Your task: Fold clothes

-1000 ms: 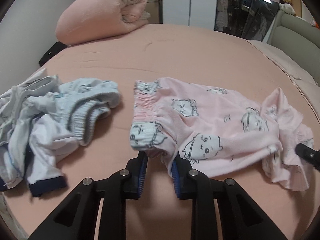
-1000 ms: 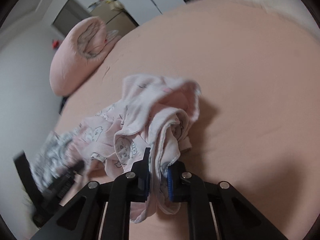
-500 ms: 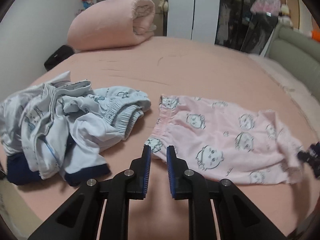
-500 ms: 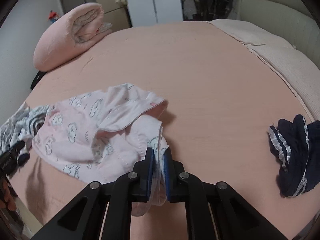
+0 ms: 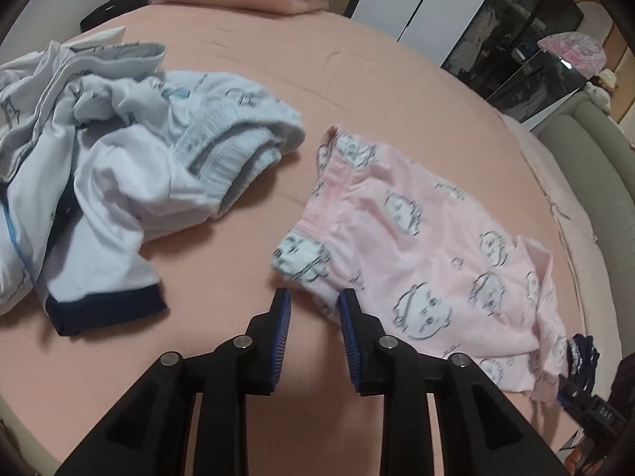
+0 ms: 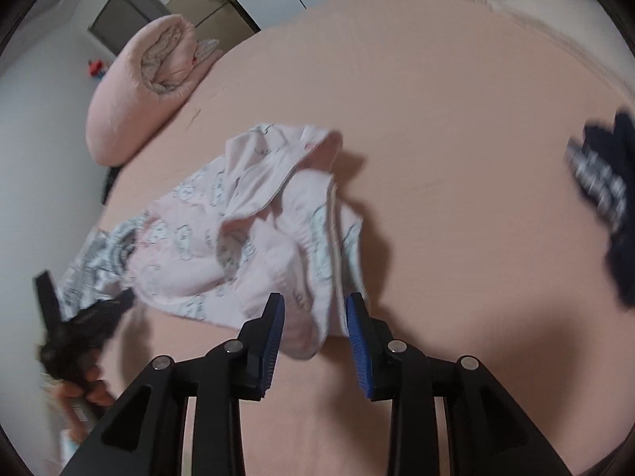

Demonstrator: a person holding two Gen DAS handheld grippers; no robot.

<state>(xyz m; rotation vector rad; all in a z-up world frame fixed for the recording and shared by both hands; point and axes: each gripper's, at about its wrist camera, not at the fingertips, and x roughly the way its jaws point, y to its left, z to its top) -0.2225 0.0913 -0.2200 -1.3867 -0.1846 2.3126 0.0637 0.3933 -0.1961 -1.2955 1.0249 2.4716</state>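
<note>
Pants (image 5: 432, 254), pink, lie flat on the bed (image 5: 357, 91). Left gripper (image 5: 313, 303), jaws just opened and apart, frames the waist corner without pinching. Right gripper (image 6: 313, 309), jaws likewise just opened, straddles the crumpled hem.
</note>
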